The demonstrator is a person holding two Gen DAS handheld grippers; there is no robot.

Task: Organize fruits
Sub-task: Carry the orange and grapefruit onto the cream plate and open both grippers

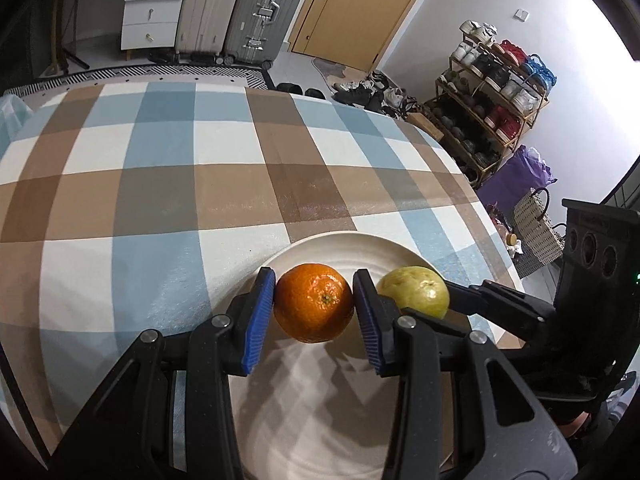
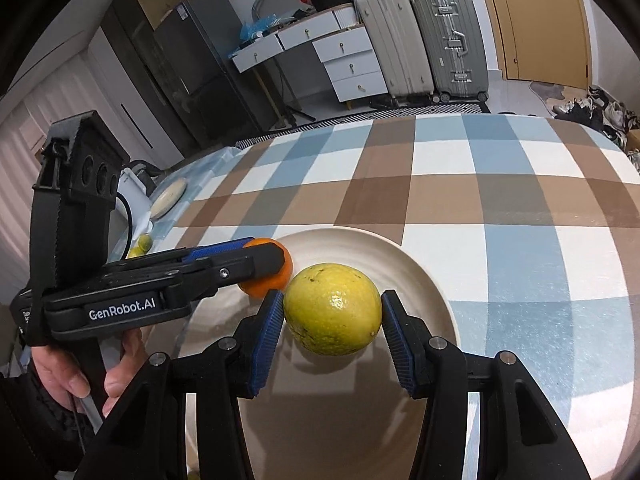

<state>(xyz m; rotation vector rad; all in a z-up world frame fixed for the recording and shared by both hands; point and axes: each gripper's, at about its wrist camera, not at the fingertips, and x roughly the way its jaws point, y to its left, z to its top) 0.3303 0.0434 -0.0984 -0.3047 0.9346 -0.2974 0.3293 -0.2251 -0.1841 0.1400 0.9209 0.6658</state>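
Observation:
A white plate (image 1: pixel 340 246) lies on the checked tablecloth near its right front edge. My left gripper (image 1: pixel 314 306) is shut on an orange (image 1: pixel 313 308) and holds it over the plate. My right gripper (image 2: pixel 332 312) holds a yellow-green citrus fruit (image 2: pixel 332 308) over the same plate (image 2: pixel 416 276); the left pad touches it, the right pad sits at its edge with a slight gap. The yellow-green fruit (image 1: pixel 414 290) shows just right of the orange in the left wrist view. The orange (image 2: pixel 272 276) shows partly hidden behind the left gripper's finger in the right wrist view.
The checked tablecloth (image 1: pixel 200 184) stretches far and left. A small yellow-green fruit (image 2: pixel 143 243) and a flat round dish (image 2: pixel 170 198) lie by a white appliance at the table's left edge. Suitcases (image 1: pixel 260 12), drawers and a shoe rack (image 1: pixel 492 96) stand beyond the table.

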